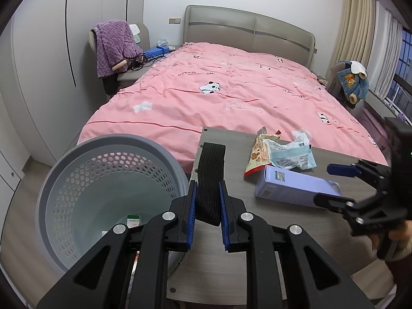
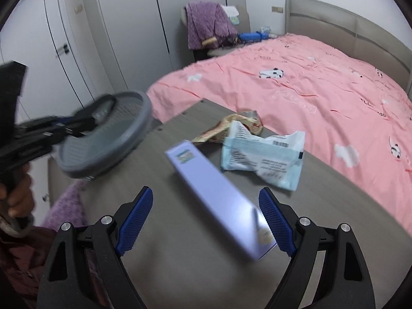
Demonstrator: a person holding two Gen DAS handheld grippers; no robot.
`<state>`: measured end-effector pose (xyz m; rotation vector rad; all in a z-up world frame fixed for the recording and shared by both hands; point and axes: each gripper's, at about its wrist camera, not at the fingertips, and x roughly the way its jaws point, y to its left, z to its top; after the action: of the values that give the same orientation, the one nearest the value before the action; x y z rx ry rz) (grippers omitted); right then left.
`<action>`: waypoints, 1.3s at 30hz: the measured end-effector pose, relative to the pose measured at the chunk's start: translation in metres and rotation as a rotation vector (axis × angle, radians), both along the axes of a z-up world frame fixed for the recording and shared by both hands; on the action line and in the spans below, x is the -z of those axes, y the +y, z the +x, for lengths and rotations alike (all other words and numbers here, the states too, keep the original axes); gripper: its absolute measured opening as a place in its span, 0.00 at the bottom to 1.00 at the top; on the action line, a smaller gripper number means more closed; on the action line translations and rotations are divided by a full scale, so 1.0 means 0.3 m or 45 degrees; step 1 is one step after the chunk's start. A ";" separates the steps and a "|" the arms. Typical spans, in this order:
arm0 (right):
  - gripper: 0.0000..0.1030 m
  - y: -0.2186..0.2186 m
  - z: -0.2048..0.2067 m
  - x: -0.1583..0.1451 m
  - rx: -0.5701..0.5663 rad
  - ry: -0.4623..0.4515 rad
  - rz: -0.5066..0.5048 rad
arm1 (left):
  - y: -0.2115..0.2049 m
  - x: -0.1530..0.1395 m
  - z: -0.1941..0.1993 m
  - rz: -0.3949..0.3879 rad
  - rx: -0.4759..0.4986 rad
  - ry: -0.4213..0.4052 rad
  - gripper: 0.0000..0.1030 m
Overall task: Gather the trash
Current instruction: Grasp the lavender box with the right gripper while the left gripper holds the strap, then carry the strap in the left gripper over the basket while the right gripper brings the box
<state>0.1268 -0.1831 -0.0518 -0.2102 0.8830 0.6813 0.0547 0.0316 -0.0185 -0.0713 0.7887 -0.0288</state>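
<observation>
Beyond the pink-quilted bed [image 1: 231, 95], the grey wood-grain counter [image 2: 180, 257] keeps a lilac carton [image 2: 219, 195], pale-blue wrapper [image 2: 262, 159] and snack bag [image 1: 260, 152] mid-surface, few scraps lying in the grey perforated plastic bin [image 1: 103, 180] off its left edge; the left claw [image 1: 207, 200] pinches a black mesh strap [image 1: 209, 175], the right claw [image 2: 206, 221] gapes around the carton, untouched.

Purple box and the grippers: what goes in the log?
left gripper: shut on black mesh strap | right gripper: open around long lilac cardboard box | grey plastic basket: waiting
</observation>
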 end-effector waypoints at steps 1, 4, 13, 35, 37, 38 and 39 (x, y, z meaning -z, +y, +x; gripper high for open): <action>0.79 0.004 0.011 0.011 -0.010 0.007 -0.015 | 0.002 -0.002 0.000 0.000 -0.002 -0.001 0.16; 0.78 0.024 0.035 0.045 -0.053 0.030 -0.071 | 0.008 -0.003 0.003 0.001 -0.008 0.001 0.16; 0.49 0.093 0.049 0.144 -0.122 0.084 -0.242 | 0.008 -0.001 0.008 -0.001 -0.011 0.009 0.16; 0.31 0.180 -0.230 0.018 0.153 0.051 0.017 | 0.159 -0.003 -0.081 -0.014 -0.063 -0.036 0.16; 0.31 0.196 -0.237 0.011 0.202 0.058 0.050 | 0.186 0.003 -0.088 -0.010 -0.070 -0.035 0.16; 0.31 0.205 -0.238 0.008 0.219 0.063 0.067 | 0.201 0.006 -0.090 -0.009 -0.074 -0.034 0.16; 0.31 0.222 -0.240 0.003 0.241 0.063 0.087 | 0.219 0.011 -0.094 -0.007 -0.080 -0.032 0.16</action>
<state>0.0547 -0.1167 -0.0526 -0.0478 0.9127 0.5408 0.0264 0.0974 -0.0219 -0.1007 0.7606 0.0275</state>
